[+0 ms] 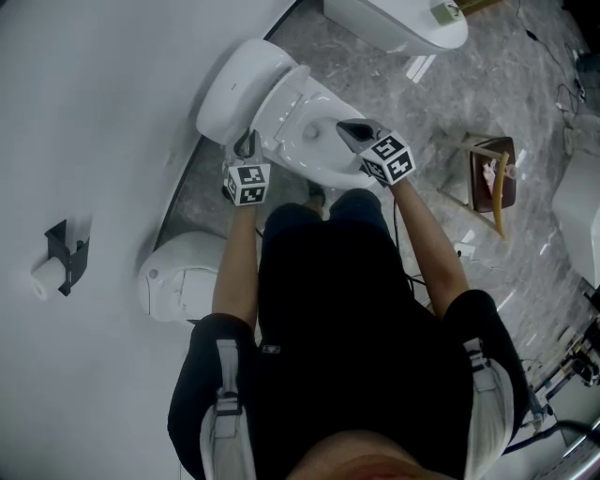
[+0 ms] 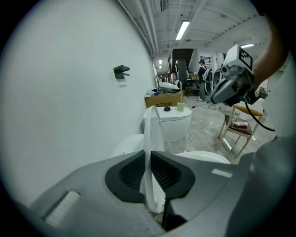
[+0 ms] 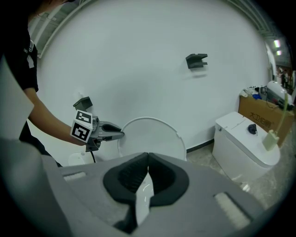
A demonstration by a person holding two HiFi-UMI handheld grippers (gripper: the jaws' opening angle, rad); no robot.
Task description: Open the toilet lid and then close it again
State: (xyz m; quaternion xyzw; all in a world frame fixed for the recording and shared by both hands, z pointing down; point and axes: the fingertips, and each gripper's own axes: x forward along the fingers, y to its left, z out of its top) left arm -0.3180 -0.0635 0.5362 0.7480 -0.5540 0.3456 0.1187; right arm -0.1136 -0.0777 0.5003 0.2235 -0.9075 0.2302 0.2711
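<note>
The white toilet (image 1: 314,141) stands against the wall with its lid (image 1: 239,86) raised upright. In the left gripper view the lid (image 2: 152,127) shows edge-on, and my left gripper (image 2: 148,155) is shut on its rim, one pad on each face. From the head view that gripper (image 1: 246,143) sits at the lid's near edge. My right gripper (image 1: 349,129) hovers over the right side of the seat, shut with nothing held; a strip of white seat shows beneath its closed tips (image 3: 148,159). The right gripper view shows the lid's round face (image 3: 152,136) with the left gripper (image 3: 119,134) at its left edge.
A second toilet (image 1: 394,23) with small items on its tank (image 3: 245,139) stands further along the wall. A wooden stool (image 1: 487,178) is on the marble floor to the right. A white rounded unit (image 1: 183,277) and a paper holder (image 1: 64,261) are at the left.
</note>
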